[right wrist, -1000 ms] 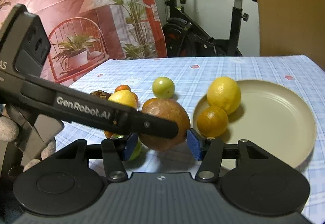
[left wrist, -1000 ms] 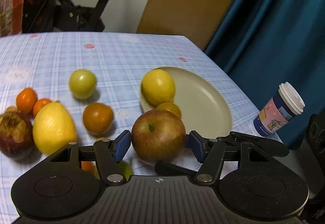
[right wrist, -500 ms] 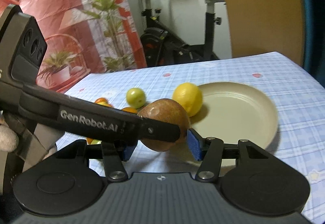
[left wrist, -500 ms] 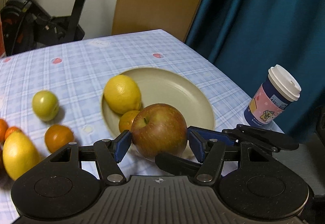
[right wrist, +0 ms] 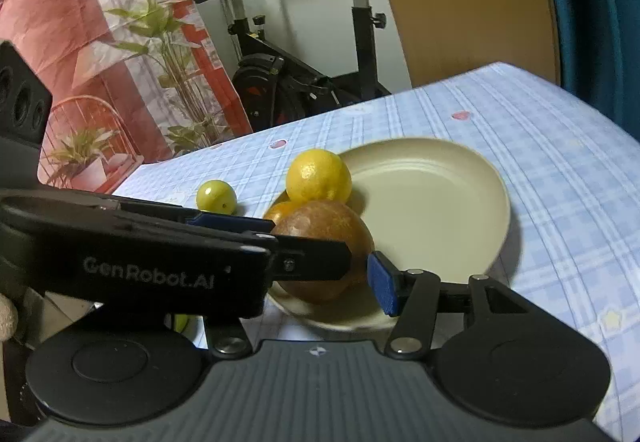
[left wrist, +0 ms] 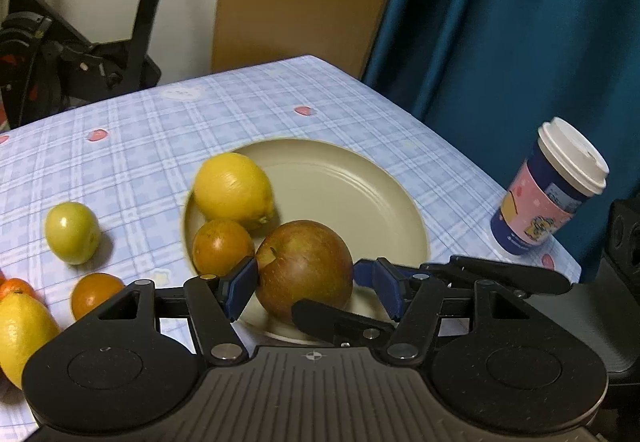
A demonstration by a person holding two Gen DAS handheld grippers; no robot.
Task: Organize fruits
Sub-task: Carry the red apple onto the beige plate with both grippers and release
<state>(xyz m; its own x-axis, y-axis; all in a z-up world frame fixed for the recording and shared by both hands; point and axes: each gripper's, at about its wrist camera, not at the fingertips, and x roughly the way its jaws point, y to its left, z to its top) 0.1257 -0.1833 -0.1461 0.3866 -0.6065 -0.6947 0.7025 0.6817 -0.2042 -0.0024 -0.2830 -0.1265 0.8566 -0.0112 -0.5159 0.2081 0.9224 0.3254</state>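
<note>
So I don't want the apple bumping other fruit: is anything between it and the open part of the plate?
Nothing visible blocks it. The apple, between both hand-held grippers' fingers, sits at the plate near rim; the lemon and orange crowd its left, the right is bare.

You see: two lemons (left wrist: 233, 190) (left wrist: 22, 334), one apple (left wrist: 305, 269), three oranges (left wrist: 221, 246) (left wrist: 94, 292) (left wrist: 16, 286), one green fruit (left wrist: 72, 232), one plate (left wrist: 360, 197), one cup (left wrist: 550, 197).

Right wrist view: apple (right wrist: 326, 242) sits on near rim of beige plate (right wrist: 432, 193), clamped by left gripper (right wrist: 316, 246). Lemon (right wrist: 319, 176) and orange (right wrist: 280, 210) lie behind it. Green fruit (right wrist: 216, 195) rests on tablecloth (right wrist: 560, 169). Right gripper (right wrist: 320, 282) spread.
</note>
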